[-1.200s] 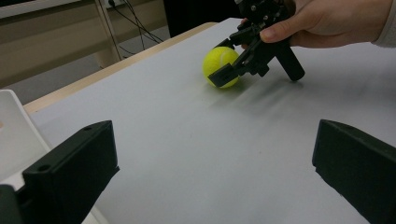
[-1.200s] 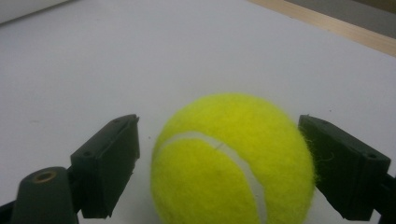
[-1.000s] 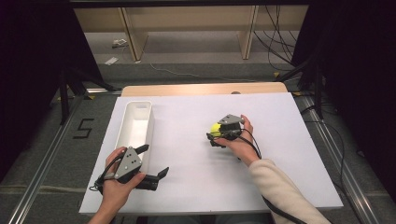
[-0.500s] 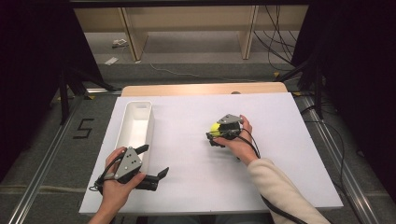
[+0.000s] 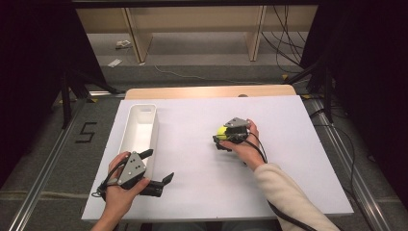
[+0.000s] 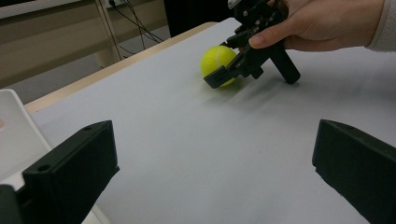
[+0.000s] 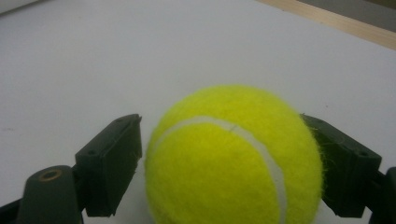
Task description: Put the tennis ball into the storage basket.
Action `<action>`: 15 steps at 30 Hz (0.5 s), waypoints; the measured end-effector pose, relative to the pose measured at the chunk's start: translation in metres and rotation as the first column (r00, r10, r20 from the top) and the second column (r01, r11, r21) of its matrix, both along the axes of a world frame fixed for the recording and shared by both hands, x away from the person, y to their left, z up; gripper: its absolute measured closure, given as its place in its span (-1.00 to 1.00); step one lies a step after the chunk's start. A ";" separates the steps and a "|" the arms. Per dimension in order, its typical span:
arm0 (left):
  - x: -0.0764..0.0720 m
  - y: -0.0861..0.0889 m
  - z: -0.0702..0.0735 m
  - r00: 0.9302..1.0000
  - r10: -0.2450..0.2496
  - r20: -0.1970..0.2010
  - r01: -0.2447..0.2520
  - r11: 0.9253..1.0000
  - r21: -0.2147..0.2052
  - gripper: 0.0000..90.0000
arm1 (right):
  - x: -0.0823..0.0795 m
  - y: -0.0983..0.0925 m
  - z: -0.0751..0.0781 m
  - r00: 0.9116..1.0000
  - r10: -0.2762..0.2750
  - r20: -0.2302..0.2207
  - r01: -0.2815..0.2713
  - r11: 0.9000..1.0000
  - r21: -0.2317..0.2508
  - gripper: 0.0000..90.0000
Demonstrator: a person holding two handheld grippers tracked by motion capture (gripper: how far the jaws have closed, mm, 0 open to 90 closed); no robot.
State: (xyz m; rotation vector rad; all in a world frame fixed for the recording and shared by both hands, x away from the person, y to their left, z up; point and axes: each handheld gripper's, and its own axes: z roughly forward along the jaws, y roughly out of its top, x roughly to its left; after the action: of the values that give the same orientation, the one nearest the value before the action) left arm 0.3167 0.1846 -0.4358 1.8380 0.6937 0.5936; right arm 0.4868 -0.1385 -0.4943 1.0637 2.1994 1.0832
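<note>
- We see the tennis ball point(image 5: 221, 130) resting on the white counter point(image 5: 192, 183), right of the white tray point(image 5: 139, 130) and well apart from it.
- A ball has no long axis; in the right gripper view its white seam point(image 7: 233, 128) arcs over the top and runs down the right side, toward the camera.
- Our right gripper point(image 5: 222, 138) has its jaws around the ball, one on each side. The right jaw touches the felt; beside the left jaw we make out a thin gap, so we cannot tell whether the grip is firm.
- Our left gripper point(image 5: 156, 168) lies low at the near end of the tray, just beside it, jaws spread wide with nothing between them, pointing across the counter toward the ball.
- The tray is a long narrow trough, its long axis running away from us, standing near the counter's left edge.
- Between the tray and the ball the counter is bare, giving open room. Right of the ball there is more bare surface out to the counter's right edge.
- Beyond the tray's far end a strip of wooden tabletop point(image 5: 207, 91) shows past the white sheet.
- The room is dark at both sides of the tray's counter. Behind it stand pale wooden shelves point(image 5: 192, 24), with cables point(image 5: 284, 43) on the grey floor point(image 5: 43, 144) and a taped mark left of the tray.
</note>
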 end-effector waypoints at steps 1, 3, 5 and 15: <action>0.000 0.000 0.000 1.000 0.000 0.000 0.000 1.000 0.000 -1.00 | 0.000 0.000 0.000 1.000 -0.001 0.001 0.001 1.000 -0.004 -0.59; 0.000 0.000 0.000 1.000 -0.001 0.000 0.001 1.000 0.000 -1.00 | 0.001 0.000 -0.001 1.000 -0.008 0.004 0.008 1.000 -0.006 -0.57; 0.000 0.000 0.000 1.000 -0.001 0.000 0.001 1.000 0.001 -1.00 | 0.001 0.000 -0.001 1.000 -0.014 0.002 0.014 1.000 -0.009 -0.54; 0.000 0.000 0.000 1.000 0.000 0.001 0.000 1.000 0.003 -1.00 | 0.001 -0.001 -0.001 0.999 -0.031 0.010 0.031 1.000 -0.002 -0.42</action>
State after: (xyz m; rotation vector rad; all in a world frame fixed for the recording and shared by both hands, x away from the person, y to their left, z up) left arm 0.3167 0.1846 -0.4358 1.8401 0.6919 0.5958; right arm 0.4874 -0.1397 -0.4952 1.0849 2.1687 1.0708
